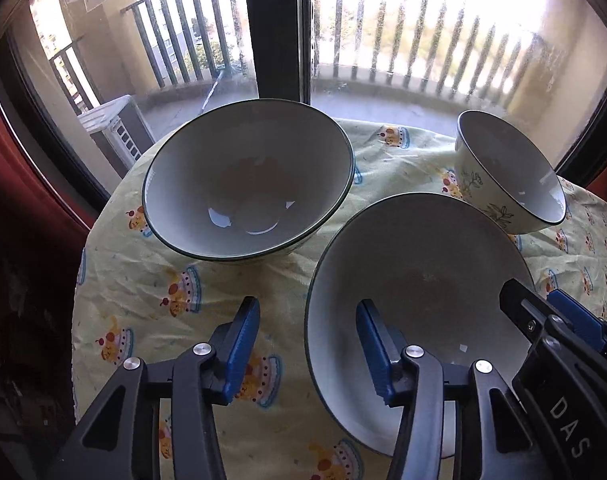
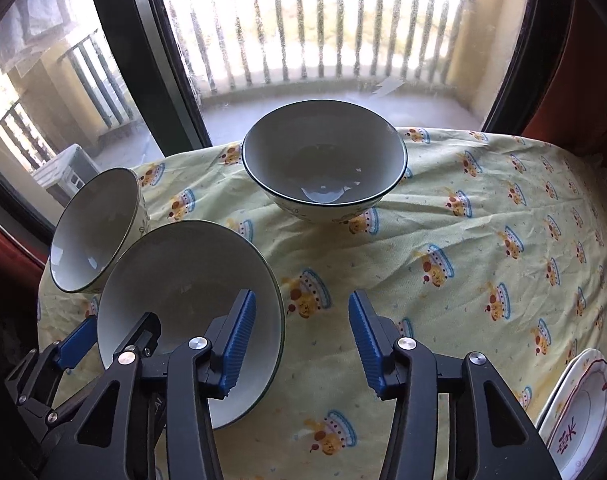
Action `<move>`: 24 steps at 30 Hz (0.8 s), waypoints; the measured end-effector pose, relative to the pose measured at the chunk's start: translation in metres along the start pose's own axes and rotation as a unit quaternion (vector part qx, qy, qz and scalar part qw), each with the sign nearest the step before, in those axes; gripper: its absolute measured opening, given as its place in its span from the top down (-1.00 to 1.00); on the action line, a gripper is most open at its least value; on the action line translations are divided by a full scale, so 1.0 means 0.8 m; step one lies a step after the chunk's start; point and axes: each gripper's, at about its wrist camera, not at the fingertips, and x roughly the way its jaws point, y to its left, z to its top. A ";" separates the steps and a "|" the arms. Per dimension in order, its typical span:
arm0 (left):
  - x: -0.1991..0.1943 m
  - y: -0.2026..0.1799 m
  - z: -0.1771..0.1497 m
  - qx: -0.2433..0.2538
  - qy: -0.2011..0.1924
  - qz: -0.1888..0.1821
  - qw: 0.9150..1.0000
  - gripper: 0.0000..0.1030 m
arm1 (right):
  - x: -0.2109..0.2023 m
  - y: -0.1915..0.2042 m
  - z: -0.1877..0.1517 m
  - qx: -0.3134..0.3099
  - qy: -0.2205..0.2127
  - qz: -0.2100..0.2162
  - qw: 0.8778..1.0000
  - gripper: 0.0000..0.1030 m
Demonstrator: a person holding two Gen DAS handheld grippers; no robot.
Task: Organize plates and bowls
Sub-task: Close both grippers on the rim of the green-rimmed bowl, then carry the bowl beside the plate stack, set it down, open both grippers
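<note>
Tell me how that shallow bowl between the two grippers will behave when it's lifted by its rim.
The shallow bowl looks like glazed ceramic, so probably stiff, breakable and a bit slick against the ridged blue pads. It is wide, so held at one edge it would likely sag; a grip from the right gripper on the other edge should steady it.

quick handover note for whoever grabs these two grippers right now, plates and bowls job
Left gripper: open, straddling the near bowl's left rim, not clamped.
Right gripper: open, straddling its right rim.
Large bowl sits at the table's far edge by the window; small floral bowl stands beside the near bowl. A red-trimmed plate is at the right edge.
Done: nothing stacked.
Left: grip the near bowl, then group everything.
</note>
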 end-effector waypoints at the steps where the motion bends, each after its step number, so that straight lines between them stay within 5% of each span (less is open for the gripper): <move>1: 0.003 0.000 0.001 0.000 0.002 0.005 1.000 0.00 | 0.005 0.002 0.001 -0.002 0.002 0.002 1.000 0.10; 5: 0.008 -0.003 0.001 0.006 -0.001 0.009 1.000 0.00 | 0.018 0.011 0.003 -0.009 0.005 0.020 1.000 0.33; 13: 0.007 -0.008 0.002 0.011 0.004 -0.024 1.000 0.56 | 0.030 0.015 0.012 -0.014 0.015 0.030 0.999 0.54; 24: -0.012 -0.011 -0.010 0.014 0.003 -0.027 1.000 0.56 | 0.009 0.013 0.001 -0.020 0.006 0.033 0.999 0.58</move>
